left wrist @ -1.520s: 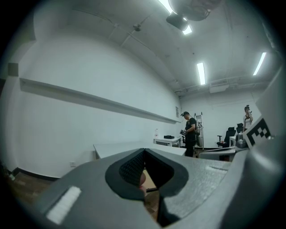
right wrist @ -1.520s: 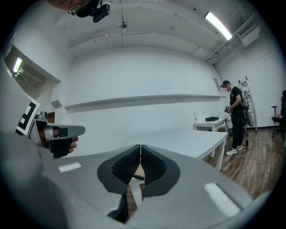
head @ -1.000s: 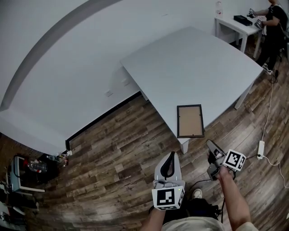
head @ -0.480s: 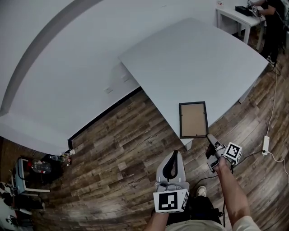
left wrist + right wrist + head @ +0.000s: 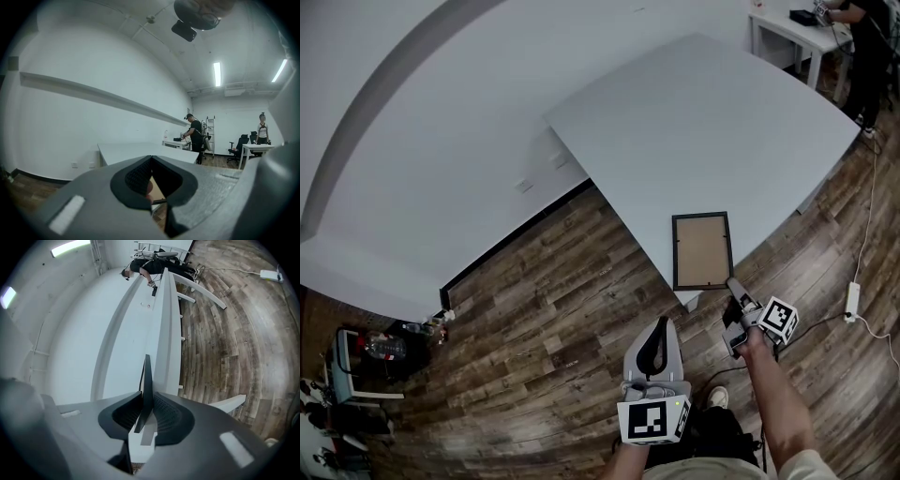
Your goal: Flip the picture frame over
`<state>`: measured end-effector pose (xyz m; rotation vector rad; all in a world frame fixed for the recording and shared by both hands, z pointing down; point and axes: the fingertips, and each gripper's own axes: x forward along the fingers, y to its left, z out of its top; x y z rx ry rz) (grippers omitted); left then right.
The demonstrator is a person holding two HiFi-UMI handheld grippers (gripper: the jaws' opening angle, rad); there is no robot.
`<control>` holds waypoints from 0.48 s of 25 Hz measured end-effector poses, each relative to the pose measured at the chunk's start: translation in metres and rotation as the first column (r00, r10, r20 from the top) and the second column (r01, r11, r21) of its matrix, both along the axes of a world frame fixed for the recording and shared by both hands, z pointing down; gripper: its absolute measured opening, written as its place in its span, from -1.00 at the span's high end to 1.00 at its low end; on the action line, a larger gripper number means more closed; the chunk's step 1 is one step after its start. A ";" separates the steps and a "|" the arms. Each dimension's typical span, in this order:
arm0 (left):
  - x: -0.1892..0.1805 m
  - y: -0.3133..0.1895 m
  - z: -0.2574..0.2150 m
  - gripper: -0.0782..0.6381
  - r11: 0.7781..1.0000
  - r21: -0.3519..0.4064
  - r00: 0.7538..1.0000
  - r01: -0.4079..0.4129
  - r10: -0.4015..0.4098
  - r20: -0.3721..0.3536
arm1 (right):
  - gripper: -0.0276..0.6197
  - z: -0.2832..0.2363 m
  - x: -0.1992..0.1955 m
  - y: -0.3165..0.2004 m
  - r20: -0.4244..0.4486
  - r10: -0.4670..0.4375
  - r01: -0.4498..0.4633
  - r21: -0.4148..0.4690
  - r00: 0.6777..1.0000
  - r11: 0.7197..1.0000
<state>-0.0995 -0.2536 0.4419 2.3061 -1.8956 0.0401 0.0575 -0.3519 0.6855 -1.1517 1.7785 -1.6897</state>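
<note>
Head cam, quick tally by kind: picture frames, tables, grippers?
Picture frame: 1
Tables: 2, near table and far table
Grippers: 2, left gripper and right gripper
Total: 5

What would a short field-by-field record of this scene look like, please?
frame: picture frame, flat, brown panel up, at the near corner of the white table
right gripper: jaws closed on the frame's near-right corner
left gripper: shut, empty, over the wood floor
background: person at a far desk
</note>
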 end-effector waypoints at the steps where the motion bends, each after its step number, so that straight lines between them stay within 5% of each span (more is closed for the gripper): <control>1: 0.000 0.000 0.001 0.78 1.000 -0.003 1.000 0.000 0.000 0.000 | 0.60 -0.001 0.000 0.000 -0.004 0.001 -0.001 0.004 1.000 1.000; 6: 0.002 -0.001 0.002 0.78 1.000 -0.004 1.000 -0.001 0.001 -0.006 | 0.61 -0.019 0.007 -0.005 -0.047 0.013 -0.011 0.056 0.999 0.998; 12: 0.000 -0.002 -0.001 0.78 1.000 0.002 1.000 0.003 -0.003 -0.015 | 0.61 -0.060 0.016 -0.019 -0.237 0.009 0.039 0.196 0.971 0.980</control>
